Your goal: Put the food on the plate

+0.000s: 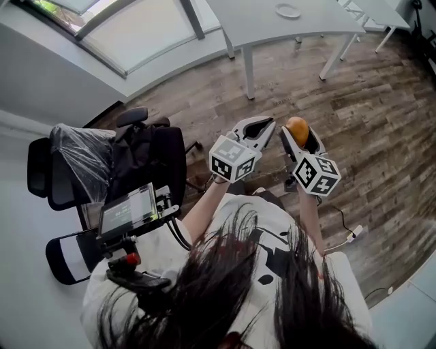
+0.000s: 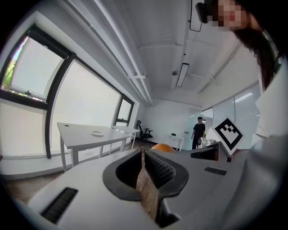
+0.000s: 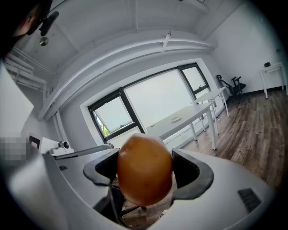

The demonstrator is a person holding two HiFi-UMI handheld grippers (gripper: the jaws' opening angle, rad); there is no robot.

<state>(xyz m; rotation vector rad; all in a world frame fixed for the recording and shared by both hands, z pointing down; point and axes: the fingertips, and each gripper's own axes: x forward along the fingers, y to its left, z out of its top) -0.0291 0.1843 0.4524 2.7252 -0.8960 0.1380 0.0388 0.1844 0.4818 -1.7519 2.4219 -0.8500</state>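
Plate [image 1: 287,10] on table [image 1: 259,26] far ahead, chair [image 1: 146,157] at left, food [image 1: 297,127] in right gripper [image 1: 301,136], left gripper [image 1: 261,125] just beside it

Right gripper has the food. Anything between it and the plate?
Nothing visible. The food is clamped in the right gripper; the plate lies on the white table ahead, with only wooden floor between. The office chair stands off to the left, clear of that line.

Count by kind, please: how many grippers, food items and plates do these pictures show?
Grippers: 2, the left gripper shut on nothing, the right gripper shut on the food
Food items: 1, the orange food
Plates: 1, the plate on the white table
Total: 4
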